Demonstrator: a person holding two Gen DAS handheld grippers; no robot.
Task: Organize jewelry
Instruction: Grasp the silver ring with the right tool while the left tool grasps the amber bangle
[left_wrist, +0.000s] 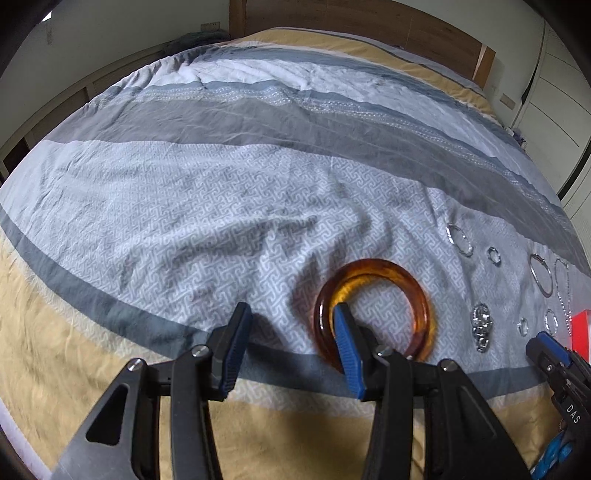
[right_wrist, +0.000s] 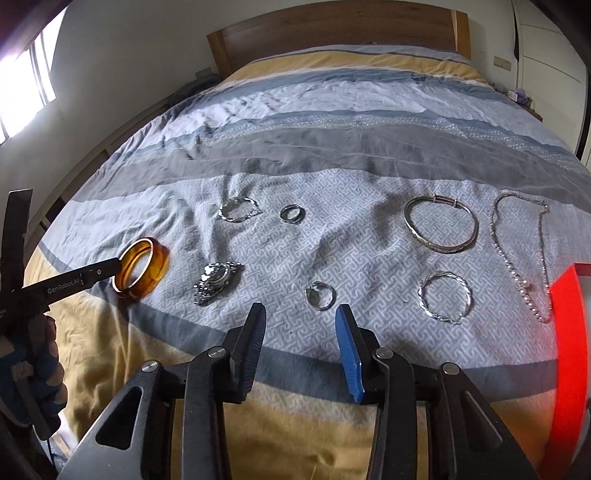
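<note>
An amber bangle lies on the patterned bedspread; it also shows in the right wrist view at the left. My left gripper is open, its right finger inside the bangle's ring, its left finger outside. My right gripper is open and empty above the bedspread. Silver pieces lie ahead of it: a watch, a small hoop, a twisted bracelet, a bangle, a necklace, a ring and a twisted hoop.
A red box stands at the right edge, also in the left wrist view. The bed's wooden headboard is far ahead. A wardrobe is at the right. The bedspread stretches left.
</note>
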